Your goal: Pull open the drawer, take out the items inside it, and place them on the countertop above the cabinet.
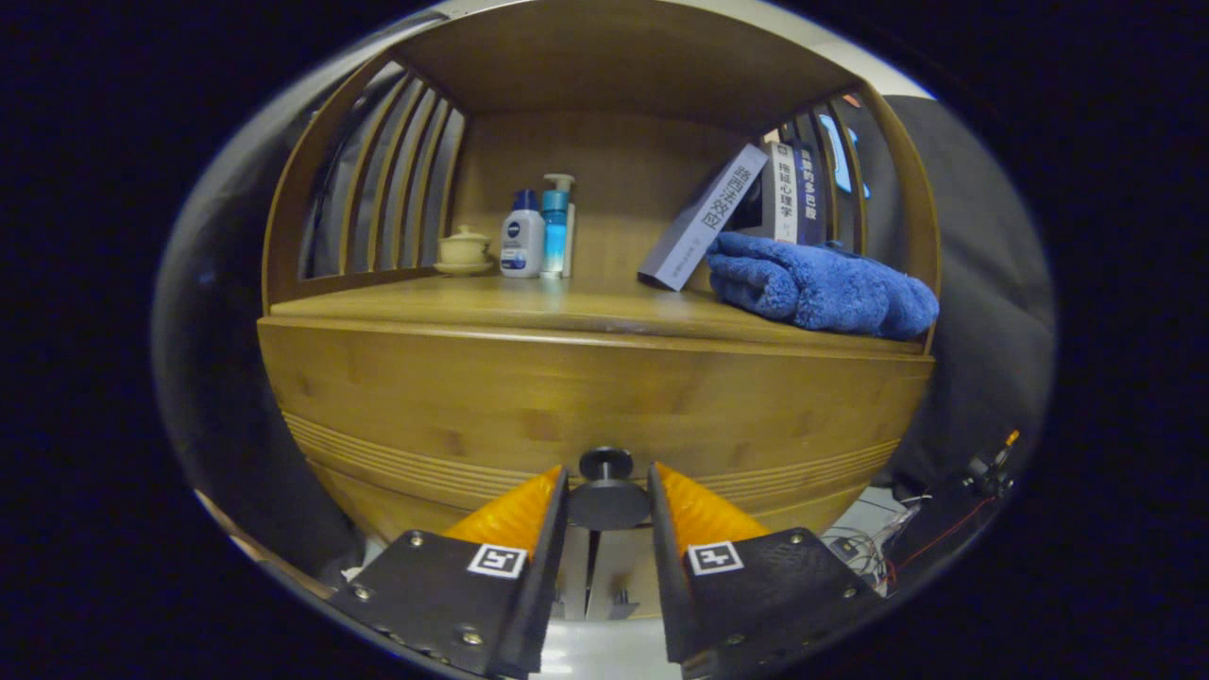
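A wooden cabinet fills the scene just ahead of me, its drawer front (529, 397) facing me with grooved lines along its lower part. A dark round knob (606, 505) sticks out of the drawer front. My gripper (607, 470) has one finger on each side of the knob, and both fingers press against its disc. The drawer's inside is hidden. Above the drawer runs the wooden countertop (491, 304), under a shelf with slatted sides.
On the countertop lie a folded blue towel (817, 283) at the right, leaning books (704, 231) behind it, two bottles (522, 241) and a small lidded cup (463, 250) at the back left. Cables (878, 543) lie on the floor at the lower right.
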The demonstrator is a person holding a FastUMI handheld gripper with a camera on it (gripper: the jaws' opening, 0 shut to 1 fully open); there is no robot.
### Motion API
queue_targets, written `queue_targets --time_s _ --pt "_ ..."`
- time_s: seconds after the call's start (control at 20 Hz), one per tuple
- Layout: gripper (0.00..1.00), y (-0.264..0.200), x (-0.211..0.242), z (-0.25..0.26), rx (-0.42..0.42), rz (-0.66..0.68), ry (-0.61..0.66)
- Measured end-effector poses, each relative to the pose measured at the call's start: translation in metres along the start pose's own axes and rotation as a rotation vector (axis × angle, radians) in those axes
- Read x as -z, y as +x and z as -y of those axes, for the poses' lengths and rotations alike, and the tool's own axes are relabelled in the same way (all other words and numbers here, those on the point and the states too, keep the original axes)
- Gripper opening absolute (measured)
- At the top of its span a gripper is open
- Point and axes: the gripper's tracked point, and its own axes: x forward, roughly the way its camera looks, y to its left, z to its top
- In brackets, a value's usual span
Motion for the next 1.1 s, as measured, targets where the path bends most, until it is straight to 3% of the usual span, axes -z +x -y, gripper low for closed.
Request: queue_targets --time_s 0.35,0.4,1.1 --pt "0.38 0.008 0.005 -0.002 -0.028 -0.058 0.209" --pt "0.28 0.013 0.004 -0.001 -0.011 -0.050 0.219" --pt "0.28 -0.071 0.024 0.003 0.024 -0.048 0.158"
